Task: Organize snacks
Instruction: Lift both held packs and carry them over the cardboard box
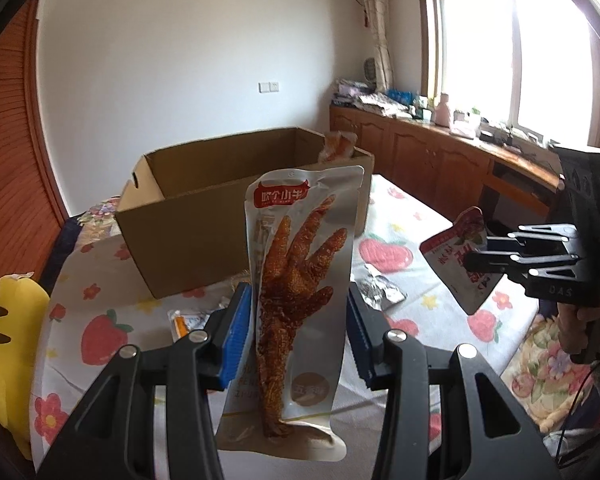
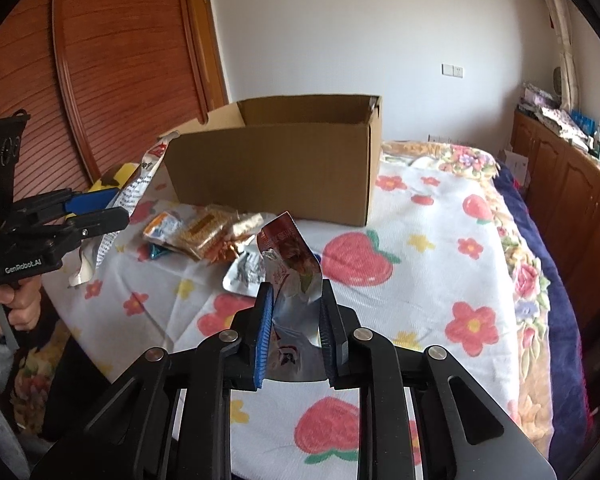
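Snacks are mid-sort: two are lifted, the rest lie on the bed. The left gripper holds a chicken-foot pack upright between its fingers, which press on the pack's two long edges about halfway up. The right gripper has its fingers closed narrow on a small red pouch, crumpled where they pinch it.

Ahead of both pairs of fingers stands the open box on the strawberry-print bedsheet. Between the right fingers and the box lies a loose pile of wrapped snacks, with a foil packet just beyond the fingertips. One packet already peeks over the box's far rim.

By my reading, the step in hand is carrying both packs to the box. Next, each gripper needs to travel forward and over the near wall, high enough that the tall pack's lower end clears the rim, then open so the snack drops inside. The long pack may tip and catch on the wall
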The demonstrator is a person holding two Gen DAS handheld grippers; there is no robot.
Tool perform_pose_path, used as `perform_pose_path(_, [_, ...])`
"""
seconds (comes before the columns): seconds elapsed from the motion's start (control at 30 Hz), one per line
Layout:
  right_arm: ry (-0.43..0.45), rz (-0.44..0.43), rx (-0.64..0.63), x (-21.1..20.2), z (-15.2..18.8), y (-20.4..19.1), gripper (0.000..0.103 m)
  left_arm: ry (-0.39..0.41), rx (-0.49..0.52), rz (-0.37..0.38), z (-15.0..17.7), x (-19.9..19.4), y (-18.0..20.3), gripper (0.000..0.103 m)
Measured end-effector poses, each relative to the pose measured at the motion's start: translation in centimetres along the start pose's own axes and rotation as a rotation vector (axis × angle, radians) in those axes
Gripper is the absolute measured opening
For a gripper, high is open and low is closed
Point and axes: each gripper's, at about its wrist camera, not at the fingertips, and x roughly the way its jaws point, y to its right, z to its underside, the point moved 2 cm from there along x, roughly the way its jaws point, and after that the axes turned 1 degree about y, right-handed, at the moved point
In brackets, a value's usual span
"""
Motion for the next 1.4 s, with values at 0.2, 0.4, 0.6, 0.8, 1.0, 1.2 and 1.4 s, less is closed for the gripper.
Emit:
perform_pose_path(0.2, [0.026,0.005,-0.013,-0.9,-1.2,-0.4,0.019,0.053,-0.042,-0.027,-1.2,-1.1,-1.4,0.045])
perform_pose_path(0.4, [0.055,0.003,-0.036,-1.5,-2.7,-0.9,0.019,0.071,-0.046,-0.049,-2.2,-1.5,-2.0,0.045])
perform_pose_path(0.6, [0.084,-0.006,-0.064,-1.6,-4.8,-1.5,0.019,0.105,-0.059,-0.067,-3.7,-1.7,-2.9,0.045])
perform_pose_path(0.8, [0.111,-0.021,-0.092,-0.8,-7.4,-1.9,0.019,0.13,-0.072,-0.082,-5.7,-0.8,-4.1,0.045])
perform_pose_path(1.0, [0.142,-0.031,-0.121,0.7,-10.6,-2.2,0.019,0.147,-0.059,-0.095,-8.0,0.9,-5.1,0.045])
perform_pose_path(1.2, [0.17,-0.044,-0.124,3.2,-14.2,-1.9,0.019,0.165,-0.056,-0.095,-10.0,3.2,-6.7,0.046])
perform_pose_path(1.4, [0.186,-0.055,-0.13,6.0,-16.6,-1.8,0.019,0.155,-0.051,-0.111,-11.5,6.1,-8.2,0.046])
